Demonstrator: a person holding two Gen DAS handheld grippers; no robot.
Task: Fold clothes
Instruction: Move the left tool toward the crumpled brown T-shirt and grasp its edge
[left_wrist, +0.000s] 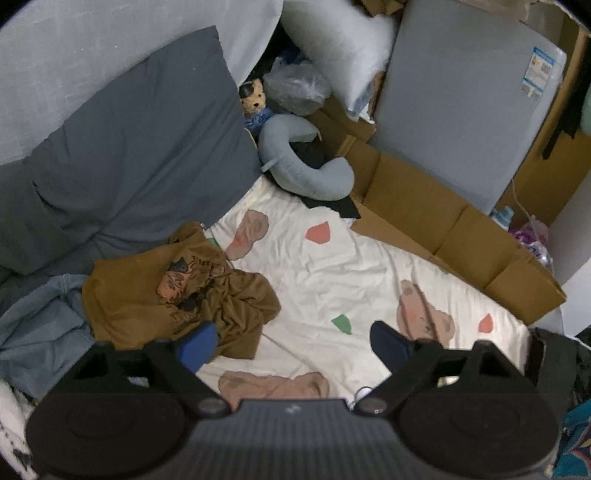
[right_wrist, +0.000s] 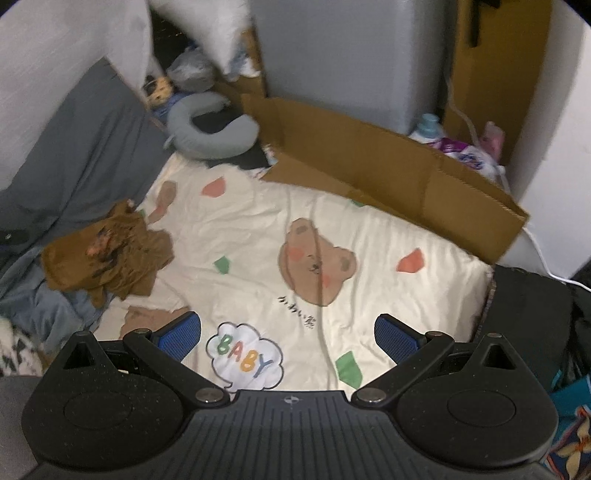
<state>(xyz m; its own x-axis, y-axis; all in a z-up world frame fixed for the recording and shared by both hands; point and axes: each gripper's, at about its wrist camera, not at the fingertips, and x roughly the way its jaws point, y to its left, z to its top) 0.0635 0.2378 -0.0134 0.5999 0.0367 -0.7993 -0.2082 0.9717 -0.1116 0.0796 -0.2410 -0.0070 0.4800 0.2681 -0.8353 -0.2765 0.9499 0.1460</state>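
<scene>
A: Where's the brown shirt (left_wrist: 177, 295)?
B: Crumpled on the bed (left_wrist: 332, 266), just ahead-left of the left gripper (left_wrist: 293, 343).
A: Grippers?
B: Left and right gripper (right_wrist: 288, 338) both spread wide, empty.

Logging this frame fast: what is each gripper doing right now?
Left gripper: open, holding nothing, beside the brown shirt.
Right gripper: open, holding nothing.

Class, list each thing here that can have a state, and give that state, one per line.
Left claw: open, holding nothing.
Right claw: open, holding nothing.
Brown shirt: crumpled, unfolded.
Blue garment: bunched, unfolded.
Cardboard box: flattened, flaps open.
Bedsheet: spread, wrinkled.
</scene>
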